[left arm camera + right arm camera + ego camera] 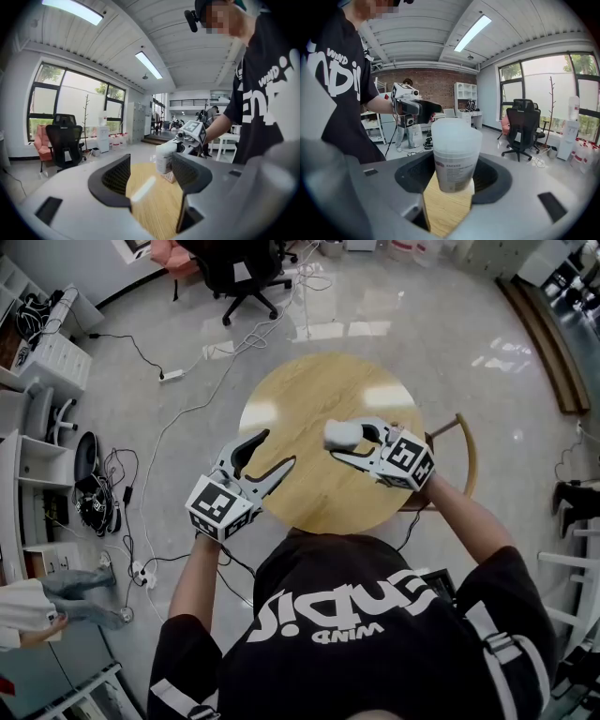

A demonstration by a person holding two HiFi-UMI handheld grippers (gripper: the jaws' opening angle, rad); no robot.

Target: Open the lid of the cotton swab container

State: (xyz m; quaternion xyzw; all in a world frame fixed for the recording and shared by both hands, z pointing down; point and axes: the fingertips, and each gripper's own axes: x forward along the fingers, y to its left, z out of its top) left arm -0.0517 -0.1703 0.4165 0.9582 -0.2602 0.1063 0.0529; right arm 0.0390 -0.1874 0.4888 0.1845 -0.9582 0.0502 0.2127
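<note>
The cotton swab container (338,433) is a white, translucent tub with a printed label and its lid on top. My right gripper (348,444) is shut on it and holds it just above the round wooden table (319,390). In the right gripper view the container (455,154) stands upright between the jaws of that gripper (454,177). My left gripper (271,455) is open and holds nothing, a short way left of the container. In the left gripper view its jaws (151,171) stand wide apart, with the container (164,157) ahead, beyond them.
A black office chair (240,274) stands on the glossy floor beyond the table. Cables and a power strip (171,376) trail to the left. A wooden chair (463,452) sits at the table's right edge. White shelving (42,352) lines the left wall.
</note>
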